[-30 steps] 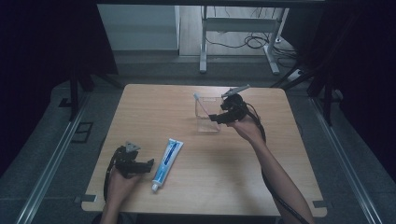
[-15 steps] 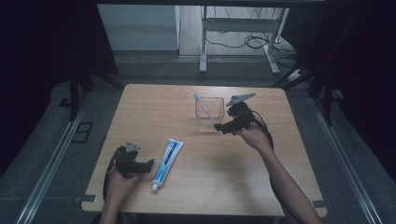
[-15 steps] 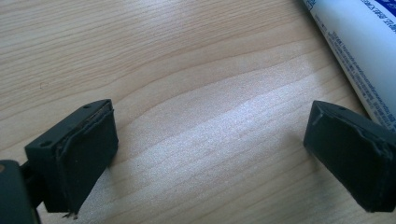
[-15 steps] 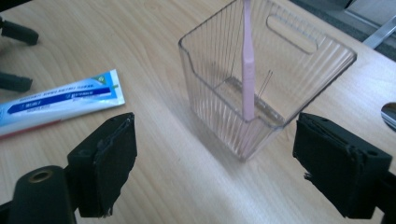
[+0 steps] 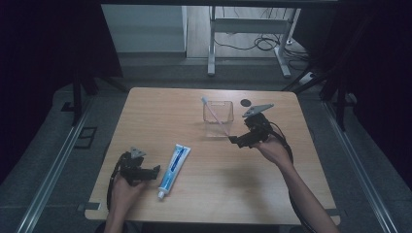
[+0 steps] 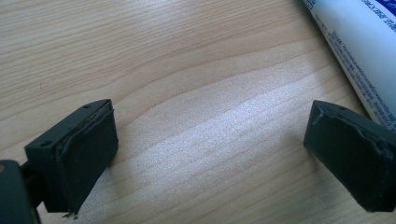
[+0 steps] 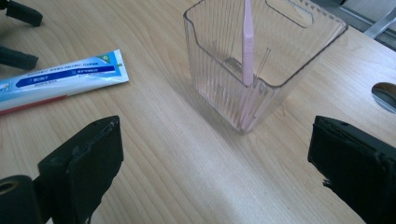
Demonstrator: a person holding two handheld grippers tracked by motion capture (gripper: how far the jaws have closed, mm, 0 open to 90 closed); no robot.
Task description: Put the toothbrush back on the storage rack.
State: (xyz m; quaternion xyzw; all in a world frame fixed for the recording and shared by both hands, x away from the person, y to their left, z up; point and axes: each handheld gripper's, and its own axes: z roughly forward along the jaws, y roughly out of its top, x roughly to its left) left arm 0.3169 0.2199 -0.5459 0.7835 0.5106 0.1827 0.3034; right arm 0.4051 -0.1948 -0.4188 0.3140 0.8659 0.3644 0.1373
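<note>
Right tongs [image 5: 235,142] have just been opening, nothing between them. Pink toothbrush [image 7: 247,44] leans in clear cup [image 5: 218,119] at 11 o'clock of them; light, stiff, slim, so grab mid-handle. Toothpaste [image 5: 173,164] at 3 o'clock of left tongs [image 5: 156,169], released. Tabletop [image 5: 218,194].

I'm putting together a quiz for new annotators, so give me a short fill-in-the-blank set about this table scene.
1. The pink toothbrush stands inside the clear ____.
2. The toothpaste tube lies flat on the wooden ____.
3. The right gripper has its jaws ____, with nothing between them.
4. The gripper nearest the toothpaste tube is the ____ gripper.

Missing words: container; table; open; left
</note>
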